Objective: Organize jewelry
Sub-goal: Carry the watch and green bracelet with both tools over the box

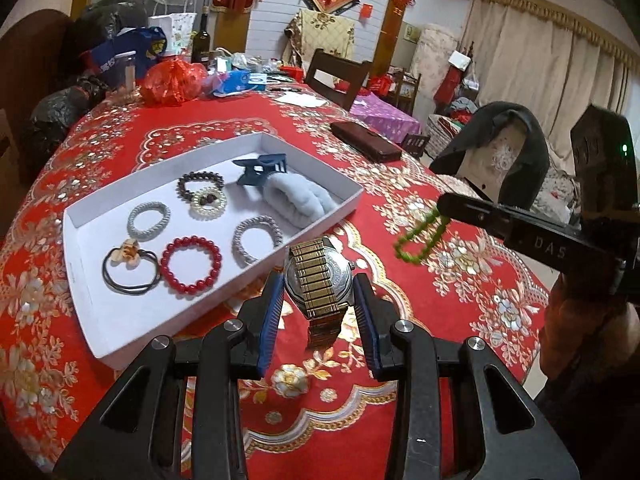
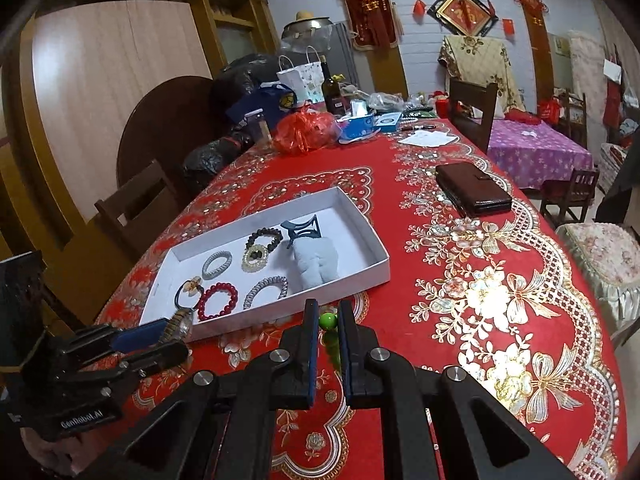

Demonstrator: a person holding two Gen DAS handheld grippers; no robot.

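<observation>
The left tongs are narrowed onto a gold-banded watch, their blue pads pressing its case from both sides while the strap hangs below, clear of the bench. The right tongs are closed nearly all the way on a green bead bracelet, which dangles from the tips; seen from the left wrist, it hangs off to the right of the left tongs.

Just ahead of both tongs, slightly to their left, lies the white tray on the red patterned cloth. It already holds a red bead bracelet, a dark bead bracelet, a pearl-like ring of beads, two silvery hair ties, a black tie with a flower, a blue claw clip and a pale fluffy band.

The sorting looks mostly done: eight pieces sit in the tray, and no loose jewelry shows on the cloth near the tongs. What appears to remain is carrying the watch and the green bracelet over the near wall of the tray and releasing them into bare spots, such as the near-left corner or the far end.
</observation>
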